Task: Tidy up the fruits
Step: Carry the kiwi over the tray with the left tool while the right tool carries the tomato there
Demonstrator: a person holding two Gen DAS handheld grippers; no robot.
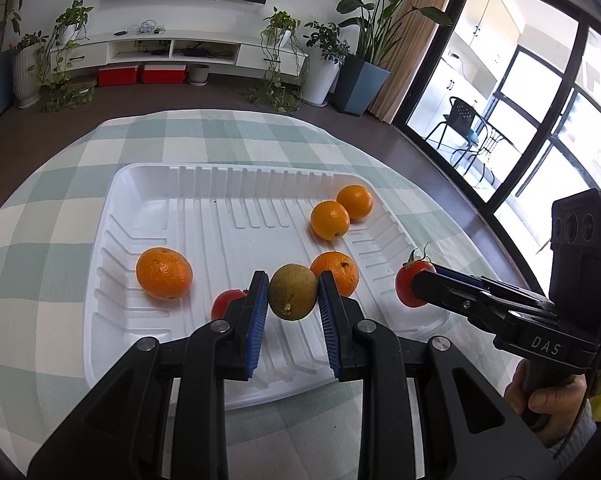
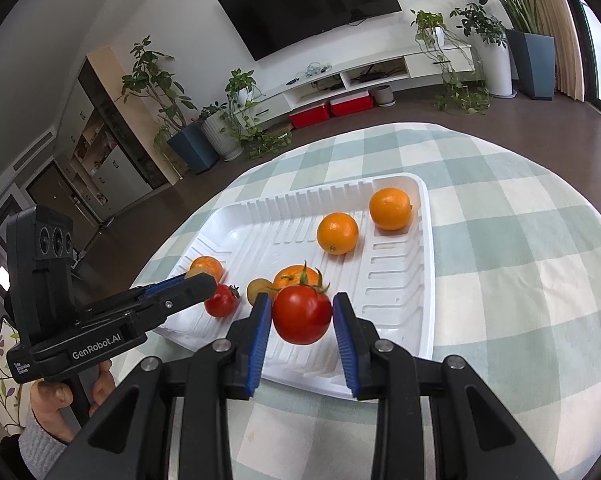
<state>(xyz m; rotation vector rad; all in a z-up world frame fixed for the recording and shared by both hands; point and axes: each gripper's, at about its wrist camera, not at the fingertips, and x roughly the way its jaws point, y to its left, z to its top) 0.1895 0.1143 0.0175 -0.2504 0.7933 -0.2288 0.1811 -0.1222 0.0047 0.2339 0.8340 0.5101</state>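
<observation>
My left gripper (image 1: 293, 294) is shut on a green-brown round fruit (image 1: 293, 291) and holds it above the near part of the white ribbed tray (image 1: 220, 184). My right gripper (image 2: 302, 316) is shut on a red tomato (image 2: 302, 314) with a green stem, above the tray's near edge (image 2: 380, 390). In the left wrist view the right gripper (image 1: 414, 284) and its tomato (image 1: 406, 292) hang at the tray's right rim. Several oranges lie in the tray: one at the left (image 1: 164, 273), two together at the far right (image 1: 329, 220), one behind the held fruit (image 1: 340, 270). Another tomato (image 1: 225, 302) lies in the tray.
The tray sits on a green-and-white checked tablecloth (image 1: 60, 216) on a round table. Beyond it are dark floor, potted plants (image 1: 364, 76), a white TV console (image 1: 172, 50) and glass doors at the right. The left gripper body (image 2: 100, 320) crosses the right wrist view at lower left.
</observation>
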